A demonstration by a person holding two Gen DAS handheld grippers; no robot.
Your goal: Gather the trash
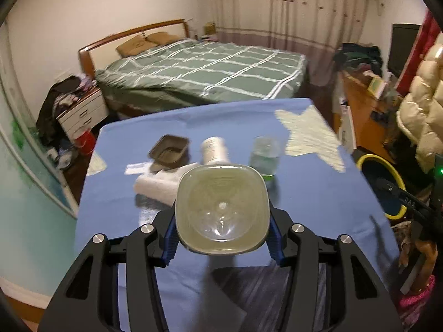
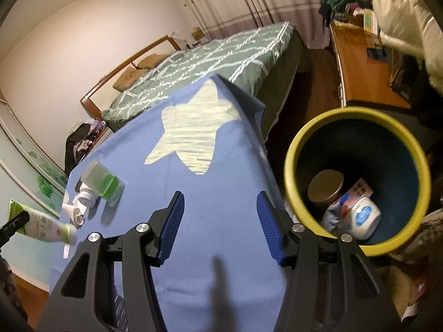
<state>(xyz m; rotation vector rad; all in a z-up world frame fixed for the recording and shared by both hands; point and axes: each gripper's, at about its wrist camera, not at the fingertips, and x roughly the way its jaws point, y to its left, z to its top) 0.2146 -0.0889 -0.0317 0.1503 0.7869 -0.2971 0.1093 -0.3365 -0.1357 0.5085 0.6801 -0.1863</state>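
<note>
The left gripper (image 1: 221,238) is clamped on a clear bottle (image 1: 222,210) held above the table's (image 1: 318,199) near edge; the right gripper (image 2: 220,227) is parted, empty. The bottle may be dropped short of the bin (image 2: 293,149) beyond the table's right edge; only its sides are pinched.

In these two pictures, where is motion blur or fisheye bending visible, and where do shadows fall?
Left wrist view: the held clear bottle is fairly sharp, while the brown tray and white bottle behind it are smeared; the walls bend. Right wrist view: the bin rim is slightly blurred, and a dark shadow lies on the blue cloth below the right tool.
</note>
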